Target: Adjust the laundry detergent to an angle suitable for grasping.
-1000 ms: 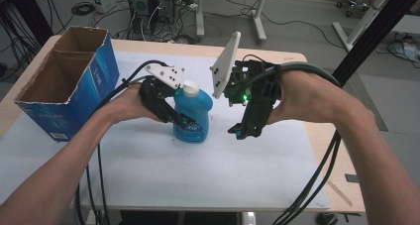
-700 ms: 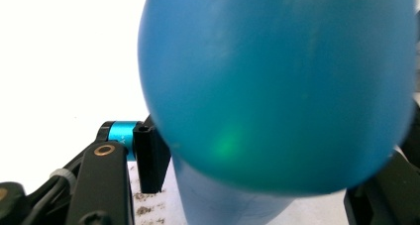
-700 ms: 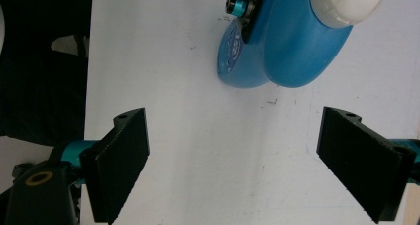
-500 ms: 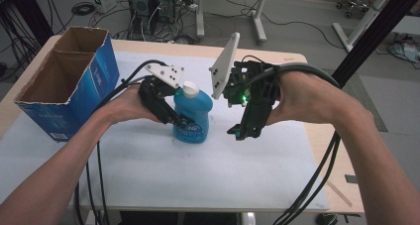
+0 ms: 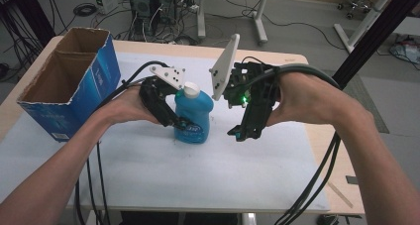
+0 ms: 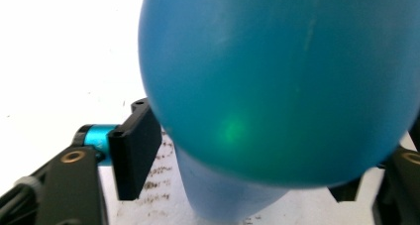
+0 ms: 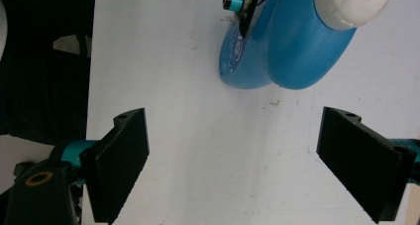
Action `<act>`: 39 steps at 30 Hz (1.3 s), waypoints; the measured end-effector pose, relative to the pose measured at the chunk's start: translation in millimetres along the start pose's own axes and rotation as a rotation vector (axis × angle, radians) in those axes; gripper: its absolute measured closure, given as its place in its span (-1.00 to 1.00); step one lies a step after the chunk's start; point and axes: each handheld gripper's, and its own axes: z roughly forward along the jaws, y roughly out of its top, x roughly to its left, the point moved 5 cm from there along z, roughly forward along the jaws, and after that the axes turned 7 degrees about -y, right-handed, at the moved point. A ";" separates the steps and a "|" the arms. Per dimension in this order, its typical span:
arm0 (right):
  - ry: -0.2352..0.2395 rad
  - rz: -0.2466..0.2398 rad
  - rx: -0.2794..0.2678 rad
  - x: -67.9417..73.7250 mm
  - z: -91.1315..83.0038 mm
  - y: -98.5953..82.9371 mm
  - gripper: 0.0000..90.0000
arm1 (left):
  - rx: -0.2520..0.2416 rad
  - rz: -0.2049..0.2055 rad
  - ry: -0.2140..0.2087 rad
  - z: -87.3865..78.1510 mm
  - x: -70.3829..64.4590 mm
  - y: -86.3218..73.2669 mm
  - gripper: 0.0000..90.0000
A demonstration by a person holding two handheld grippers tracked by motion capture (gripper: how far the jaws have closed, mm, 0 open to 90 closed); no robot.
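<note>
The left tongs (image 5: 184,123) are clamped on the lower body of a blue bottle (image 5: 194,117) (white cap on top), which stands upright on the counter (image 5: 148,175). The right tongs (image 5: 241,133) hang just beside it, jaws spread wide and empty. A cardboard box (image 5: 69,81) stands at the far left.

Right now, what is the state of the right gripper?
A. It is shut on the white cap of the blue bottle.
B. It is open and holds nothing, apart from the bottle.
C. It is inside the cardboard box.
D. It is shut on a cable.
B: the right gripper shows both jaws wide apart over bare table, with the blue bottle farther off, held by the left gripper.
</note>
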 end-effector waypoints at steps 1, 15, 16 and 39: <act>-0.001 0.002 0.001 -0.1 0.1 -0.1 -0.73 | 0.006 0.002 0.004 -1.0 -0.7 0.3 -0.41; 0.002 -0.006 0.005 0.2 1.9 2.8 -0.73 | 0.182 -0.027 0.101 -37.9 4.1 1.4 -0.65; 0.002 -0.007 0.005 0.4 1.9 3.0 -0.73 | 0.197 -0.034 0.113 -40.7 5.7 0.9 -0.67; -0.004 -0.023 0.026 3.1 3.8 5.5 -0.73 | 0.596 -0.046 0.185 -89.0 68.2 7.0 -0.74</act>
